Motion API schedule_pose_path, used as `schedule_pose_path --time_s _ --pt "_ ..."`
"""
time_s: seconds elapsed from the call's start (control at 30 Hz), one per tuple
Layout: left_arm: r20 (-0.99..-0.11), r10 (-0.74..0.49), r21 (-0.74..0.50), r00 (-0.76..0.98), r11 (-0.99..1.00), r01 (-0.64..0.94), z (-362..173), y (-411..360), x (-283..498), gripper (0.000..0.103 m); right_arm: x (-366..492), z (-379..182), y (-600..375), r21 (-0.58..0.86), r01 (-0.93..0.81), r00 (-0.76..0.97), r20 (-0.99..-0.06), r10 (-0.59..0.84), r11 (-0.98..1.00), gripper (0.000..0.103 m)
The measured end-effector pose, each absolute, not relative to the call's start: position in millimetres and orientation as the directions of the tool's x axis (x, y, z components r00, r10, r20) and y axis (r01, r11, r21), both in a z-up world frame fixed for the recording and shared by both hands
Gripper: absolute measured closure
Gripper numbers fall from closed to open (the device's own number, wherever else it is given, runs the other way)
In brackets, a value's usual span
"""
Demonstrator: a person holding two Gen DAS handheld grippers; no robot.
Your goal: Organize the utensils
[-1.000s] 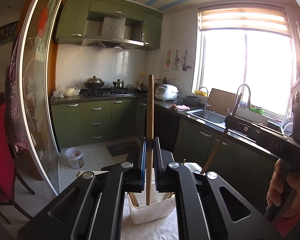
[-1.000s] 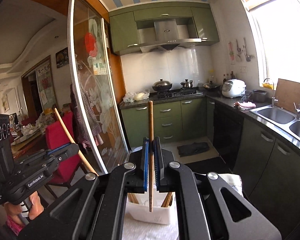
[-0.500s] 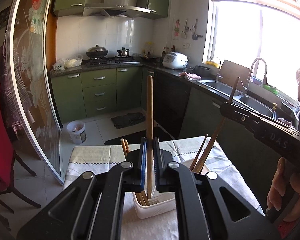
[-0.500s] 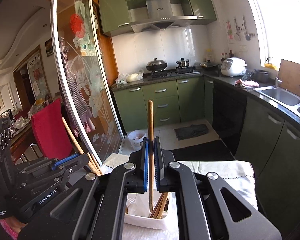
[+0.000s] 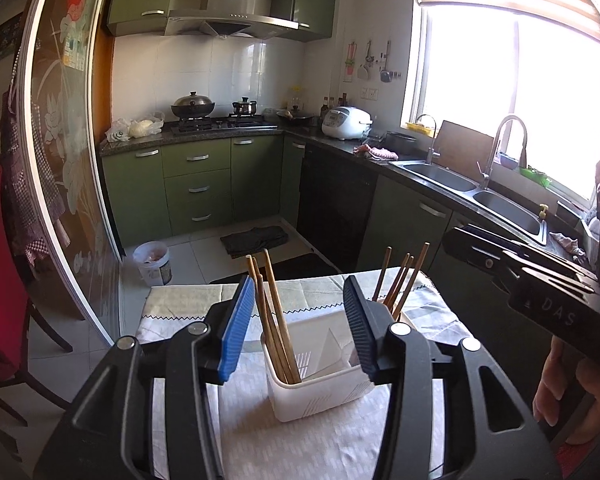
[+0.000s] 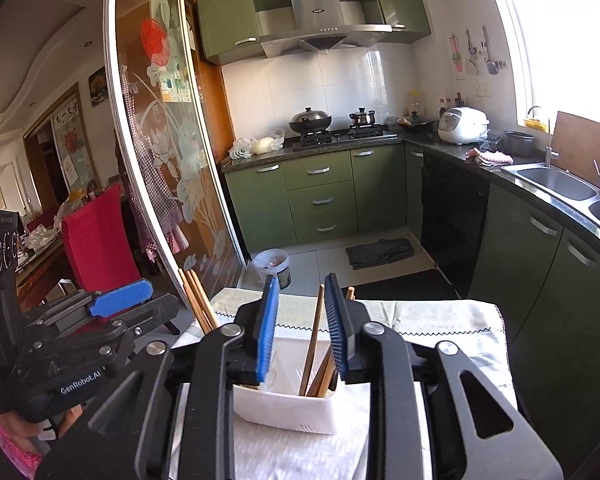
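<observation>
Both grippers, left [image 5: 300, 328] and right [image 6: 302, 330], gape empty just above the white holder [image 5: 320, 394], chopsticks [image 5: 276, 320] standing below them; delivery looks finished, so next comes lifting clear.

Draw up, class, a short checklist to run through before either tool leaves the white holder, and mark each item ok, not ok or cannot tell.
1. Left tool open and empty: ok.
2. Right tool open, not clamping the chopstick that stands between its pads: ok, a gap shows on both sides.
3. Left group of chopsticks resting inside the white holder: ok, leaning but contained.
4. Right group of chopsticks inside the holder: ok.
5. Holder upright on the table cloth: ok.
6. More utensils left to sort: cannot tell, none in view.
</observation>
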State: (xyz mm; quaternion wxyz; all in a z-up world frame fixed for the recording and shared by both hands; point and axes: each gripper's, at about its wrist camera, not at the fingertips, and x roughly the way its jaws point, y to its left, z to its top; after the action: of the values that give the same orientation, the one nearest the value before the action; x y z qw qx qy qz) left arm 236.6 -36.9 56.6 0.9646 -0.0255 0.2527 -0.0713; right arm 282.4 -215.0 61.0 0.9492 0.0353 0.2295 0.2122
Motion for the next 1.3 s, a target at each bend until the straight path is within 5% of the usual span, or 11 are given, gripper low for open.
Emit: schedule_pose_path --time_s 0.13,0.3,0.37,0.67,1.3 --pt "-0.444 -0.163 -0.109 0.881 0.986 0.127 62 -31 201 0.034 237 58 -229 0.155 -0.378 0.823 -0.397 0.408 0.913 0.062" --pt "-0.43 -0.169 -0.14 0.887 0.983 0.12 41 -22 147 0.011 170 29 -251 0.161 -0.365 0.84 -0.368 0.399 0.917 0.009" --pt "-0.432 -0.144 -0.114 0.89 0.988 0.105 27 -22 126 0.008 144 13 -257 0.155 -0.361 0.838 -0.378 0.392 0.92 0.005" --pt "-0.43 -0.069 -0.052 0.9 0.997 0.051 -8 -18 51 0.007 43 -33 -282 0.182 -0.341 0.846 -0.368 0.385 0.922 0.005" --pt "-0.404 -0.095 -0.068 0.91 0.995 0.073 10 -15 -15 0.007 -21 3 -268 0.042 -0.281 0.909 -0.309 0.279 0.959 0.005"
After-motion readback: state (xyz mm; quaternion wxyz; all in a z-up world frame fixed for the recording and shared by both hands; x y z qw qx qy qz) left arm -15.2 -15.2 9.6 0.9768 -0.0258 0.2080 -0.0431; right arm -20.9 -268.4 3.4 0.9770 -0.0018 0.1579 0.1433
